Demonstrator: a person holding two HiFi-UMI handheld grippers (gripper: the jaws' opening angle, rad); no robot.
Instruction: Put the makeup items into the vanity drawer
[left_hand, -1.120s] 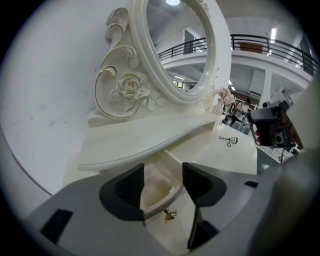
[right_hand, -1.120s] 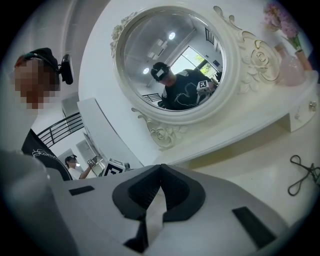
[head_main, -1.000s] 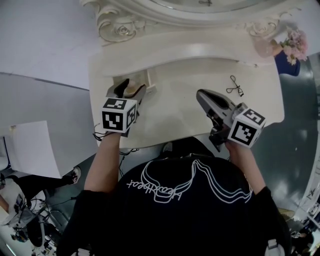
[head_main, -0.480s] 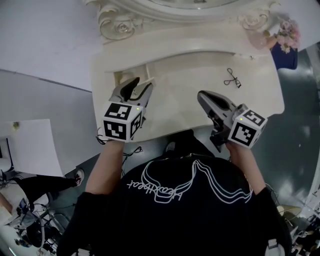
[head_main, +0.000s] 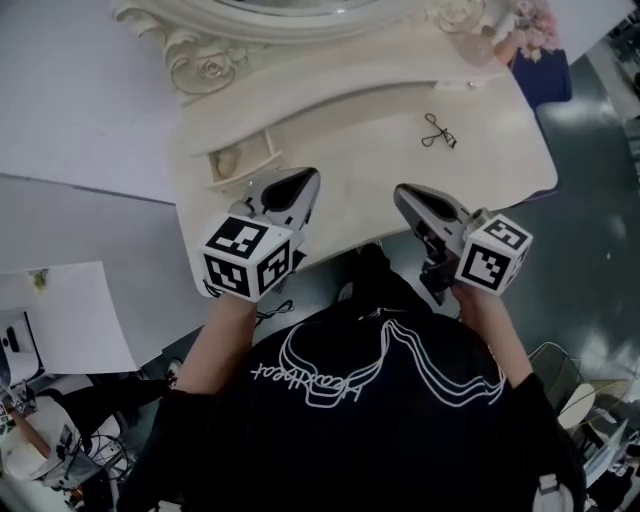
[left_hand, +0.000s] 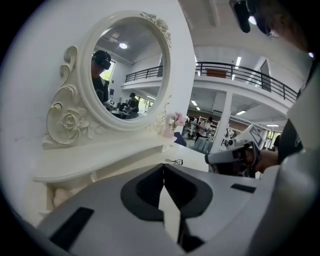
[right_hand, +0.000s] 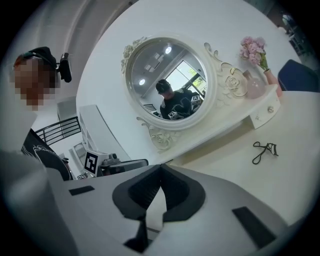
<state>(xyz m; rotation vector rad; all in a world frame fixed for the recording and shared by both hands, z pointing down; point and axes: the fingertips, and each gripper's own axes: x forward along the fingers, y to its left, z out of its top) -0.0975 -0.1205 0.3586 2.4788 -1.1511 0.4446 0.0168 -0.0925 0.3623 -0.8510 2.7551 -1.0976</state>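
A black eyelash curler (head_main: 438, 132) lies on the cream vanity top (head_main: 370, 160) at the right; it also shows in the left gripper view (left_hand: 174, 161) and the right gripper view (right_hand: 264, 150). A small drawer (head_main: 243, 166) stands pulled out at the vanity's left, with a round pale item (head_main: 227, 162) in it. My left gripper (head_main: 308, 178) hovers over the front edge just right of that drawer, shut and empty (left_hand: 163, 167). My right gripper (head_main: 400, 190) hangs over the front edge below the curler, also shut with nothing in it (right_hand: 160, 167).
An oval mirror (right_hand: 167, 85) in a carved frame rises behind a raised shelf (head_main: 330, 75). A vase of pink flowers (head_main: 530, 22) stands at the shelf's right end, next to a blue seat (head_main: 545, 70). A white sheet (head_main: 70, 315) lies on the floor at left.
My left gripper has pulled back from the open drawer toward the front edge and its jaws have closed. The right gripper has stayed put. The head view has swung a little.
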